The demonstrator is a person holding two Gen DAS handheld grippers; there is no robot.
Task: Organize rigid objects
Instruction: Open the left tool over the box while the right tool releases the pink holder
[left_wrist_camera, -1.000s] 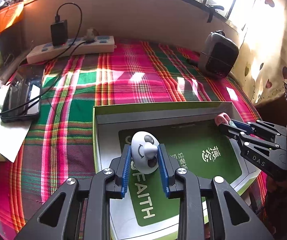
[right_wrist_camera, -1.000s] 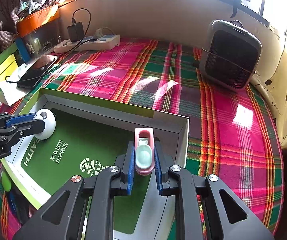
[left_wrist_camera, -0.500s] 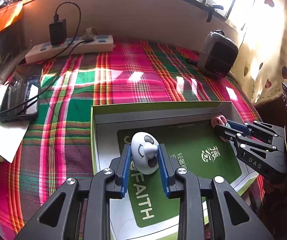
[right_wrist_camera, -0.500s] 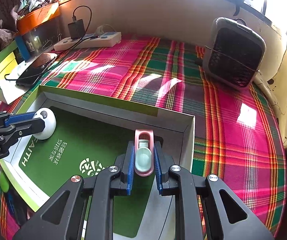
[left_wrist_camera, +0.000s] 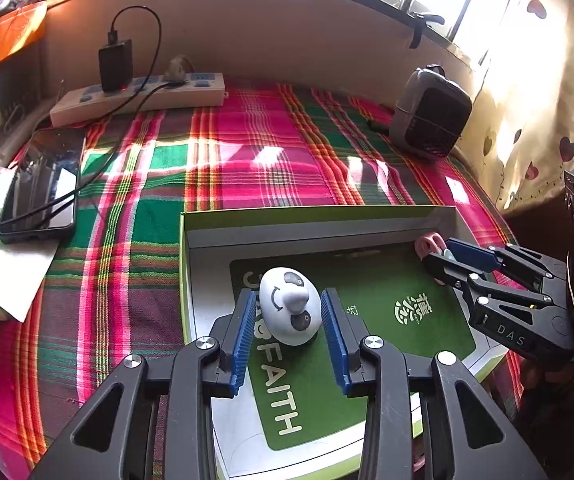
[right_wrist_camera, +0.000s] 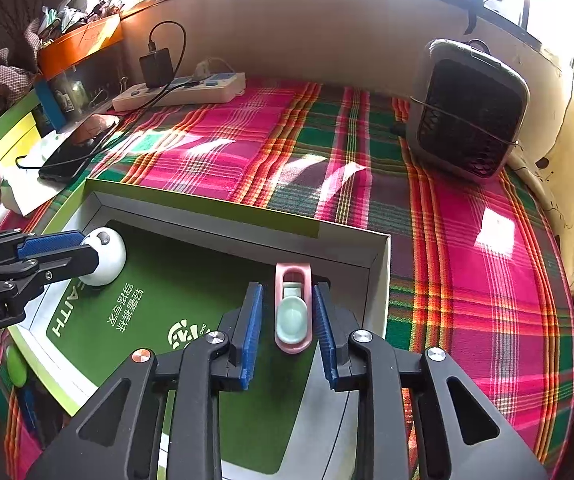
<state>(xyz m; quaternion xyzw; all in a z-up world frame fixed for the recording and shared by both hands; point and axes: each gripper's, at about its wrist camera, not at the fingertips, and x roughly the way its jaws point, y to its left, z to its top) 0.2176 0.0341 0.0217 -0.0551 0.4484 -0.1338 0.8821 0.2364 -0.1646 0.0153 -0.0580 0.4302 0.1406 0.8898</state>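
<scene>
Sitting inside the shallow green-lined box [left_wrist_camera: 319, 216], a white egg-shaped toy [left_wrist_camera: 290, 306] with a painted face lies between the blue pads of the left gripper [left_wrist_camera: 289, 326]. Its fingers are spread, with a thin gap visible on each side of the toy, which rests on the box floor near the 9 o'clock wall. Over at the 3 o'clock corner of the box, the right gripper [left_wrist_camera: 443, 258] reaches in around a pink clip [left_wrist_camera: 427, 243]. From the right wrist view, that right gripper [right_wrist_camera: 287, 320] has its 2 fingers parted; the pink clip [right_wrist_camera: 293, 312], with a pale green inset, lies on the box floor between them, a gap on the left side and very close to the right pad. The box [right_wrist_camera: 207, 204] sits on a pink and green plaid cloth [right_wrist_camera: 467, 280]. A small grey fan [right_wrist_camera: 469, 110] stands at 1 o'clock, a power strip [right_wrist_camera: 183, 94] at 11 o'clock, and a phone [left_wrist_camera: 39, 188] at 10 o'clock.
</scene>
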